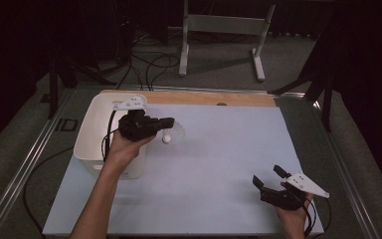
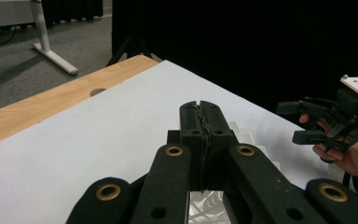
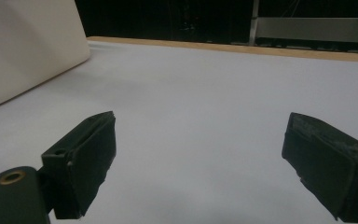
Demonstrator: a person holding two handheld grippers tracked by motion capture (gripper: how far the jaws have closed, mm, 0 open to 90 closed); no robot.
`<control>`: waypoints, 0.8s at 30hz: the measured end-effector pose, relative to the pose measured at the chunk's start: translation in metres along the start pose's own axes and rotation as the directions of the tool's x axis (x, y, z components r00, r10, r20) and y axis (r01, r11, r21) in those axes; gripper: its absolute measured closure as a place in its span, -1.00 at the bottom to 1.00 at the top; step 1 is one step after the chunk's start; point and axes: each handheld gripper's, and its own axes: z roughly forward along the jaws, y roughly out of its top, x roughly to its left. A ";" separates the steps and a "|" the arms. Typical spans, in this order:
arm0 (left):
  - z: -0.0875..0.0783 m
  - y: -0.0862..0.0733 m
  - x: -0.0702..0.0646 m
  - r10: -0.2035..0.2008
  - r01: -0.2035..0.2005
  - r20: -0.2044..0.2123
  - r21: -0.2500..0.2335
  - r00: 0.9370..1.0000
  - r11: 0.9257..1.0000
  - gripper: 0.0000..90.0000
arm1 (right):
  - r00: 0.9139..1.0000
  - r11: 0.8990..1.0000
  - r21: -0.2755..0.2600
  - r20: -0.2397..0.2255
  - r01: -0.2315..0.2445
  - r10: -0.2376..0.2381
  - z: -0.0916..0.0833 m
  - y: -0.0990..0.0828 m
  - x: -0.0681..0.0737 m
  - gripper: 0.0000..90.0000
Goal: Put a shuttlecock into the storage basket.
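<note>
White table [image 1: 214, 164] with white bin [image 1: 92, 134] on left edge.

Matt white tabletop [image 1: 219, 164], bare wood edge [image 1: 204, 98]; smooth plastic bin [image 1: 92, 134].

1. The left forearm [image 1: 97, 199] comes in from the bottom edge and reaches forward and a little to the right, bare to the wrist.
2. The left hand [image 1: 124, 147] grips the left gripper [image 1: 169, 121], which points level towards the right; its jaws are pressed together with no gap.
3. The right hand [image 1: 293, 219] sits low near the bottom right corner.
4. The right gripper [image 1: 267, 175] points up and to the left, its two jaws spread wide with nothing between them.
</note>
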 end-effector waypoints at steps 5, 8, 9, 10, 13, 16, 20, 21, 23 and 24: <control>-0.002 0.002 0.000 0.002 -0.002 -0.002 -0.005 1.000 1.000 1.00 | 1.000 1.000 0.000 0.001 -0.001 0.001 0.000 0.000 0.000 -0.78; -0.003 0.002 0.001 0.002 -0.002 -0.004 -0.006 1.000 1.000 1.00 | 1.000 1.000 0.000 0.000 -0.001 0.001 -0.001 0.000 0.000 -0.78; -0.004 0.002 0.001 0.002 -0.002 -0.007 -0.006 1.000 1.000 1.00 | 1.000 1.000 0.000 0.003 0.002 -0.002 -0.001 0.000 -0.001 -0.78; -0.004 0.002 0.002 0.001 -0.001 -0.008 -0.006 1.000 1.000 1.00 | 1.000 1.000 0.000 0.003 0.002 -0.002 -0.001 0.000 -0.001 -0.78; -0.006 0.002 0.003 -0.003 0.003 -0.013 -0.009 1.000 1.000 1.00 | 1.000 1.000 0.000 0.004 0.002 -0.002 -0.001 0.000 -0.001 -0.78; -0.008 0.002 0.003 -0.003 0.003 -0.017 -0.009 1.000 1.000 1.00 | 1.000 1.000 0.000 0.004 0.002 -0.002 -0.001 0.000 -0.001 -0.78; -0.009 0.003 0.004 -0.002 0.001 -0.019 -0.011 1.000 1.000 1.00 | 1.000 1.000 -0.001 0.004 0.002 -0.002 -0.001 0.000 -0.001 -0.78; -0.010 0.003 0.004 -0.004 0.004 -0.019 -0.013 1.000 1.000 1.00 | 1.000 1.000 -0.001 0.005 0.001 -0.001 -0.001 0.000 -0.001 -0.78; -0.011 0.003 0.004 -0.003 0.003 -0.020 -0.013 1.000 1.000 1.00 | 1.000 1.000 0.000 0.006 0.001 -0.001 -0.001 0.000 -0.001 -0.78; -0.011 0.003 0.005 -0.002 0.002 -0.021 -0.014 1.000 1.000 1.00 | 1.000 1.000 -0.001 0.006 0.001 -0.001 -0.001 0.000 -0.001 -0.78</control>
